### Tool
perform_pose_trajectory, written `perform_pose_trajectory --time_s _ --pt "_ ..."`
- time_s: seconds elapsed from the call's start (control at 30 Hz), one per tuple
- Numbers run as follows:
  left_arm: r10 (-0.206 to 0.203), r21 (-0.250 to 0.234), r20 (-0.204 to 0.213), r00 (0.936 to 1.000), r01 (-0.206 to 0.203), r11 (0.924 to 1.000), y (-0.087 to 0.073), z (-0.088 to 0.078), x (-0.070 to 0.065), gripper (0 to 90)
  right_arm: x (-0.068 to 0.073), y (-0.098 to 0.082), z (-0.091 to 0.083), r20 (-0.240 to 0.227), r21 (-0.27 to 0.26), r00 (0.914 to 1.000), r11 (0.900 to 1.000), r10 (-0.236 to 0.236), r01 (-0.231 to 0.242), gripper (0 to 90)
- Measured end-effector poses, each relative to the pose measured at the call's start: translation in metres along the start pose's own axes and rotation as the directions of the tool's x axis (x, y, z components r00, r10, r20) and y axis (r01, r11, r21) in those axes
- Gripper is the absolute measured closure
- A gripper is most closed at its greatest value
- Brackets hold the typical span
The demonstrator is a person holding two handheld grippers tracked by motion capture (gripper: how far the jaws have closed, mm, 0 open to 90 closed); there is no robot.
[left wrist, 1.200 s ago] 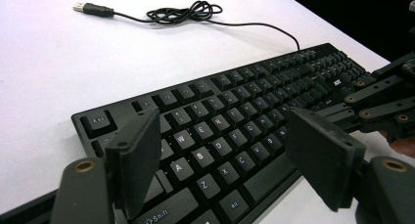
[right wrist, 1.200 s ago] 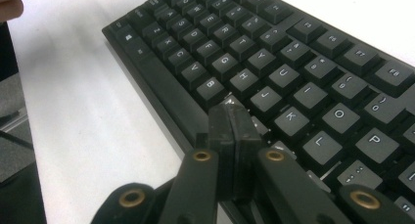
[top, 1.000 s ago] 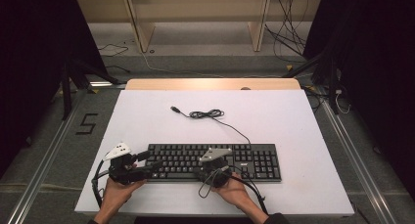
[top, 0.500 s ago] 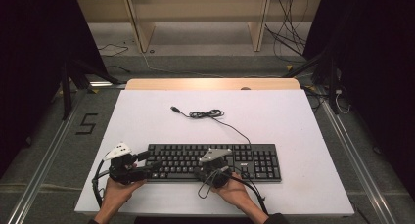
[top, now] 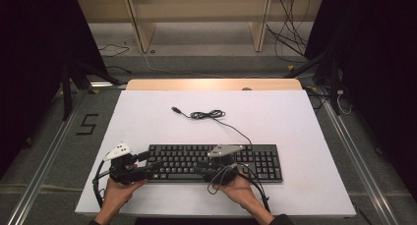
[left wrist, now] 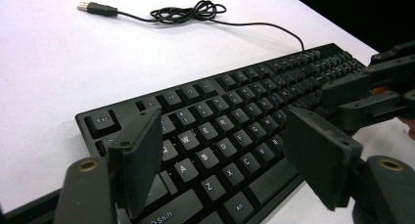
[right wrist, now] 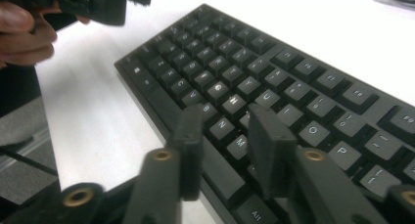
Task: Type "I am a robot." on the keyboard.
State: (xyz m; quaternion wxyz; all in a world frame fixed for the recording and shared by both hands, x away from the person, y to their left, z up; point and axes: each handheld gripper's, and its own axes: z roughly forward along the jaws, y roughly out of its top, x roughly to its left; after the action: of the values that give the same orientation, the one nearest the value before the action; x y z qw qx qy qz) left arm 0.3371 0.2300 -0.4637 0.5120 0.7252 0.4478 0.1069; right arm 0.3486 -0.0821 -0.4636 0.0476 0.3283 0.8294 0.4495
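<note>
1. We see a white desk [top: 305, 136] from above, with a black keyboard [top: 216, 162] lying flat near its front edge, long side running left to right.
2. The keyboard's thin black cable [top: 231, 126] runs from its back edge toward the middle of the desk, bunches into a small tangle, and ends in a USB plug [top: 175, 109] lying loose on the white surface.
3. The left tongs [top: 150, 164] sit at the keyboard's left end; in the left gripper view their jaws are spread wide, low over the left-hand letter keys (around Q, A and Z), pinching nothing.
4. The right tongs [top: 202, 166] sit over the keyboard's front edge near the middle; in the right gripper view the jaws stand parted by a narrow gap above the N and M keys and space bar, gripping nothing.
5. A hand [top: 115, 193] holds each tool from the desk's near edge.
</note>
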Motion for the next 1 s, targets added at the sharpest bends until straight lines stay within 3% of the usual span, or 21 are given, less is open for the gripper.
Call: perform_pose_trajectory --time_s 0.07,0.27,0.4,0.67,1.0 --pt "-0.003 0.002 0.0 1.0 0.003 1.0 0.0 0.001 0.0 32.0 -0.001 0.001 -0.003 0.004 -0.013 0.9999 1.0 0.014 -0.014 56.8" --pt "0.003 0.018 -0.012 0.9999 -0.002 0.9998 0.0 0.003 0.001 40.5 -0.005 0.002 -0.009 0.004 -0.04 0.9993 0.999 0.037 -0.036 46.9" --pt "0.0 0.028 -0.022 0.9998 0.001 0.9996 -0.001 0.004 0.002 50.9 -0.006 0.002 -0.011 0.007 -0.046 0.9991 0.998 0.041 -0.041 41.3" --pt "0.026 0.1 -0.055 0.9982 -0.02 0.9948 -0.003 0.013 0.005 74.0 -0.007 0.003 -0.015 0.017 -0.077 0.9992 0.996 0.037 -0.036 36.9" --pt "0.043 0.142 -0.066 0.9969 -0.034 0.9893 -0.004 0.02 0.006 87.8 -0.009 0.003 -0.018 0.033 -0.089 0.9985 0.995 0.042 -0.039 34.8"
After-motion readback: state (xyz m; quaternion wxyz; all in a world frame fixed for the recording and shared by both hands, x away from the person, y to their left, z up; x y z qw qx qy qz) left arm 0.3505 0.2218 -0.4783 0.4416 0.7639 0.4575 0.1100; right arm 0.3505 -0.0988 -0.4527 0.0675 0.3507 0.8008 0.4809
